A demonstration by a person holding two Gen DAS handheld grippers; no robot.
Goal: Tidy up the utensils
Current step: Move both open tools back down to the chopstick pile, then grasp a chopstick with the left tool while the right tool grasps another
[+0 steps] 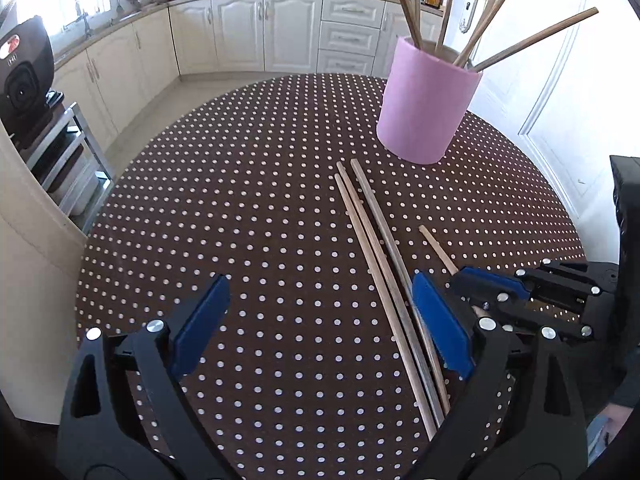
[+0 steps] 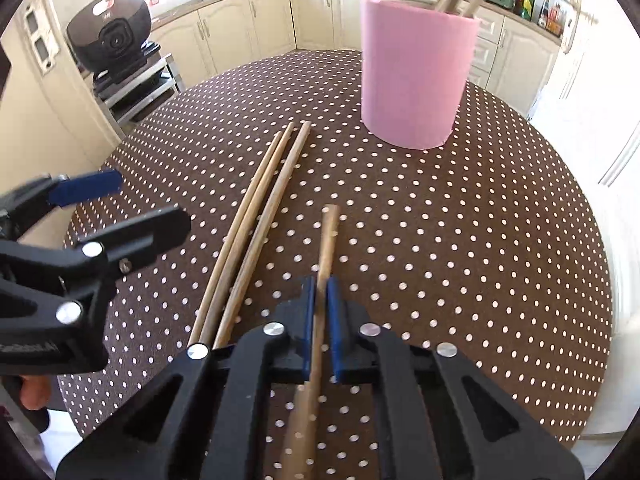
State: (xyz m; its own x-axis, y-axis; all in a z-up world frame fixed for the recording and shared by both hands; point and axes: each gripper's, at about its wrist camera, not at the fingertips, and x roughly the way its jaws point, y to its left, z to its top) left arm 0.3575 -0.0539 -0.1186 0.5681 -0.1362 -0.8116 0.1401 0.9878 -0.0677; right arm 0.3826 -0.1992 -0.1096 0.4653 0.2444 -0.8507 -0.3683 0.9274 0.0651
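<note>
A pink cylindrical holder (image 1: pixel 428 104) (image 2: pixel 416 76) stands on the far right of the round table, with several wooden chopsticks (image 1: pixel 488 28) sticking out of it. Three chopsticks (image 1: pixel 380 264) (image 2: pixel 256 216) lie side by side on the dotted cloth. My right gripper (image 2: pixel 321 284) (image 1: pixel 460 276) is shut on a fourth chopstick (image 2: pixel 328 236) (image 1: pixel 438 248), whose tip points toward the holder. My left gripper (image 1: pixel 316 304) (image 2: pixel 120 204) hangs open over the cloth, with its right finger beside the three loose sticks and nothing between its pads.
The table wears a brown cloth with white dots (image 1: pixel 256 184) (image 2: pixel 480 240). A black appliance (image 1: pixel 24 80) (image 2: pixel 110 32) sits on a metal rack at the left. Cream kitchen cabinets (image 1: pixel 264 32) run along the back, and a white door (image 1: pixel 560 92) is at the right.
</note>
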